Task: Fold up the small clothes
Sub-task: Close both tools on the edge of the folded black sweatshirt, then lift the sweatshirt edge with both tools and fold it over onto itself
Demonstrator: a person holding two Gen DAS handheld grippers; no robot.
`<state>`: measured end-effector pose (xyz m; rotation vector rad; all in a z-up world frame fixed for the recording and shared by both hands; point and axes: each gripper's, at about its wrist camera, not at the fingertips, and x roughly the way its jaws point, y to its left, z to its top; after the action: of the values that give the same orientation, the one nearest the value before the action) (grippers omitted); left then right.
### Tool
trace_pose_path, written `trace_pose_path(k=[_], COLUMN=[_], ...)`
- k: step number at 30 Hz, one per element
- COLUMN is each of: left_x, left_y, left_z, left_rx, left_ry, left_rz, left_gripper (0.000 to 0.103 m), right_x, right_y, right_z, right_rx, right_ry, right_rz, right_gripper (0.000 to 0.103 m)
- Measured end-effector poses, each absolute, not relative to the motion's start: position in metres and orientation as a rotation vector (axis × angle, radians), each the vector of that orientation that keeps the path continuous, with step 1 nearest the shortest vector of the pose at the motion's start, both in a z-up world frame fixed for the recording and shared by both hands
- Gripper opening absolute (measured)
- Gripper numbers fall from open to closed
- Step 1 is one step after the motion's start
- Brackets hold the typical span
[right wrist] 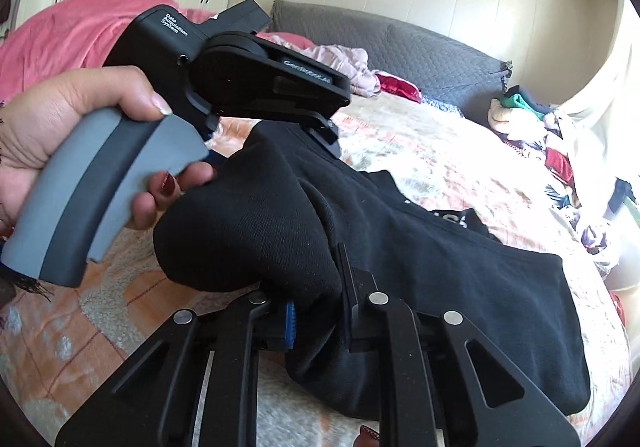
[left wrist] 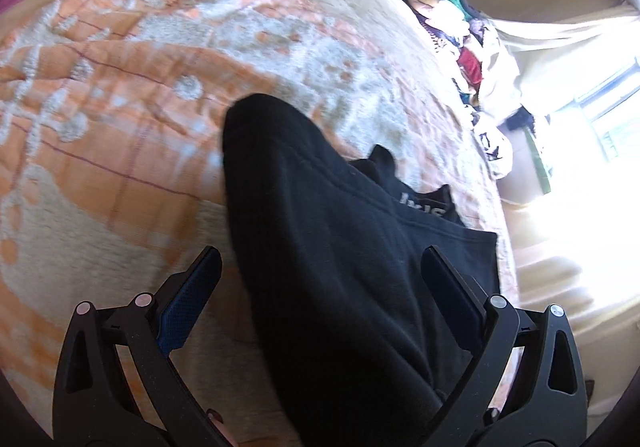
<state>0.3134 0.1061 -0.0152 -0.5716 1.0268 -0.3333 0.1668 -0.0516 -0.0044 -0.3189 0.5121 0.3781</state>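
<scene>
- Bedroom; bed (left wrist: 120, 95) with an orange-and-white fuzzy blanket serves as the folding surface, grey headboard (right wrist: 420, 47) at the far end.
- Black garment (right wrist: 420, 259) lies on the blanket, mostly spread flat, white lettering partly showing; one end bunched and lifted off the bed.
- Right tongs (right wrist: 316, 311) are clamped on that bunched edge, cloth pinched between the pads; likely gripped there to carry the edge over for a fold.
- Left tongs (left wrist: 320, 271) stand apart, fingers either side of the black cloth, not pressing it; whether cloth touches a pad, cannot tell. Probably positioned to take a second corner so both ends lift evenly.
- In the right wrist view the left tongs sit just beyond the raised fold, held by a hand (right wrist: 60, 127) on the grey handle.
- Clothes pile (right wrist: 560, 151) sits well beyond both tongs at the bed's far right edge, likely the waiting stock.
- Pink sheet (right wrist: 80, 31) bunched far left, behind the hand.
- Bright window glare on the right washes out detail there.
</scene>
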Motion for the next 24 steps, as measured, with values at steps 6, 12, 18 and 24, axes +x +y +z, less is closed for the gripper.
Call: trace_pose_path(k=[6, 12, 18, 24], left_x=[0.303, 0.292, 0.285, 0.285], left_y=[0.079, 0.047, 0.014, -0.022], left_z=[0.01, 0.037, 0.061, 0.075], left_rx=[-0.53, -0.447, -0.389, -0.355], left_ry=[0.98, 0.93, 0.898, 0.889], left_rz=[-0.358, -0.397, -0.426, -0.446], left_gripper=[0.056, 0.029, 0.025, 0.025], right_x=[0.154, 0.145, 0.133, 0.124], right_y=[-0.071, -0.102, -0.129, -0.162], right_z=[0.007, 0.023, 0.037, 0.048], right_rx=[-0.292, -0.193, -0.125, -0.039], right_ry=[0.476, 0.468, 0.451, 0.452], right_rz=[0.347, 0.32, 0.294, 0.26], right_gripper=[0.013, 0.012, 0.012, 0.01])
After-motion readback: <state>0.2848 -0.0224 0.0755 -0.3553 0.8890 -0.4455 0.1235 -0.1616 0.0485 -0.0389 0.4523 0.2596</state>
